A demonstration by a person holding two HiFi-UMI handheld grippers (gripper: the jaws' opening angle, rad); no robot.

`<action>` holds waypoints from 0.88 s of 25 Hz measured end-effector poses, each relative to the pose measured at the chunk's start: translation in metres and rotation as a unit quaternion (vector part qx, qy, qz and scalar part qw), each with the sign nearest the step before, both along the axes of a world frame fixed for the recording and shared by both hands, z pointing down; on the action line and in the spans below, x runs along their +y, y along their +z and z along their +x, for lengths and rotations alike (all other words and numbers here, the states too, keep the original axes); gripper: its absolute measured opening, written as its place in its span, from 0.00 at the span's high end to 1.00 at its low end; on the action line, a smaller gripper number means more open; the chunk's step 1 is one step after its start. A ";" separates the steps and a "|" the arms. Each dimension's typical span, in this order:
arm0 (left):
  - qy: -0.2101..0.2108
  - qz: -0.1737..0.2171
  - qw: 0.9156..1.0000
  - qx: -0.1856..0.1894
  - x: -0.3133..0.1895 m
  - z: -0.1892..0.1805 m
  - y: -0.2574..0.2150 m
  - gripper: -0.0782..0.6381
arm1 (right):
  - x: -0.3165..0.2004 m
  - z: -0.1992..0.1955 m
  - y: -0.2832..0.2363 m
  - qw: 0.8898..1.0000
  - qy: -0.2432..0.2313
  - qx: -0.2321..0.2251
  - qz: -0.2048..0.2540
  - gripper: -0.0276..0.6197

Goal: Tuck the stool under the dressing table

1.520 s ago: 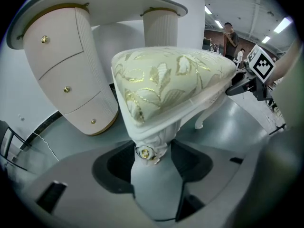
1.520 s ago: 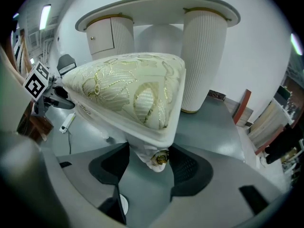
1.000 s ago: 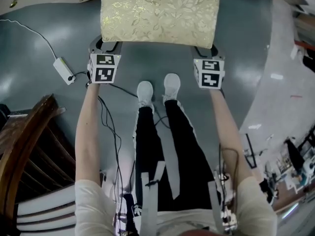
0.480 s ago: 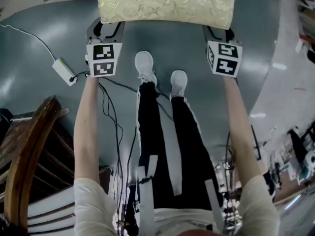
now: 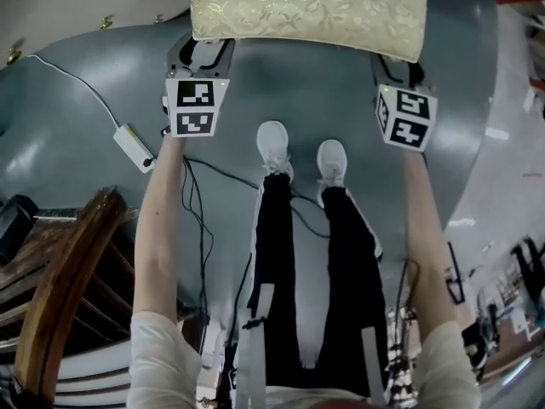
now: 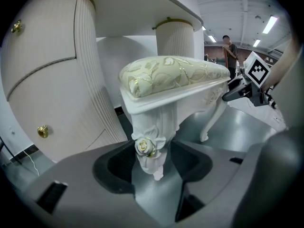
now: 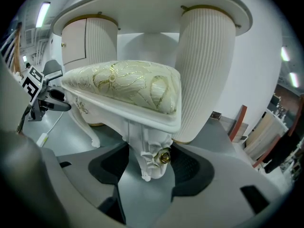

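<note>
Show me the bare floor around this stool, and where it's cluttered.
Bare grey floor lies between the stool and the person's shoes; the recess between the dressing table's two pedestals also looks open. Crowded: at left, the white adapter, loose cables and the wooden chair.

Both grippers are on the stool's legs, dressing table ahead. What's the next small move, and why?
Probably push the stool straight ahead, keeping it level. The left gripper and right gripper each clamp one of its carved legs, and it faces the dressing table's opening, not yet tucked in.
</note>
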State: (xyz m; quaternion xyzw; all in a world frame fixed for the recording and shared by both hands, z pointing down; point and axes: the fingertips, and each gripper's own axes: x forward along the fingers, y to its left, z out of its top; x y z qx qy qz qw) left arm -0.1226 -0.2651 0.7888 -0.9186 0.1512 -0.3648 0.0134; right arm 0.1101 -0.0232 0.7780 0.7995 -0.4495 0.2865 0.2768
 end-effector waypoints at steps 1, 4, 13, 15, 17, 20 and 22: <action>0.001 0.002 1.000 0.003 -0.006 0.002 -0.002 0.56 | -0.006 0.000 -0.002 1.000 0.000 0.003 0.009 0.54; -0.005 0.005 1.000 0.016 -0.014 0.008 -0.003 0.56 | -0.024 0.005 -0.014 0.999 -0.005 0.015 0.032 0.54; -0.034 0.030 0.999 -0.028 -0.027 0.016 0.016 0.56 | -0.021 -0.002 0.000 0.998 0.004 0.012 0.059 0.54; -0.032 0.027 0.998 -0.040 -0.033 0.016 0.017 0.56 | -0.026 -0.004 0.002 0.998 0.004 0.007 0.060 0.54; -0.034 0.028 0.998 -0.041 -0.039 0.015 0.015 0.56 | -0.033 -0.004 -0.001 0.998 0.001 0.007 0.060 0.54; -0.040 0.033 0.998 -0.028 -0.044 0.009 0.009 0.56 | -0.039 -0.009 -0.009 0.998 -0.002 0.015 0.066 0.54; -0.042 0.036 0.998 -0.023 -0.046 0.007 0.006 0.56 | -0.041 -0.010 -0.011 0.997 -0.007 0.016 0.069 0.54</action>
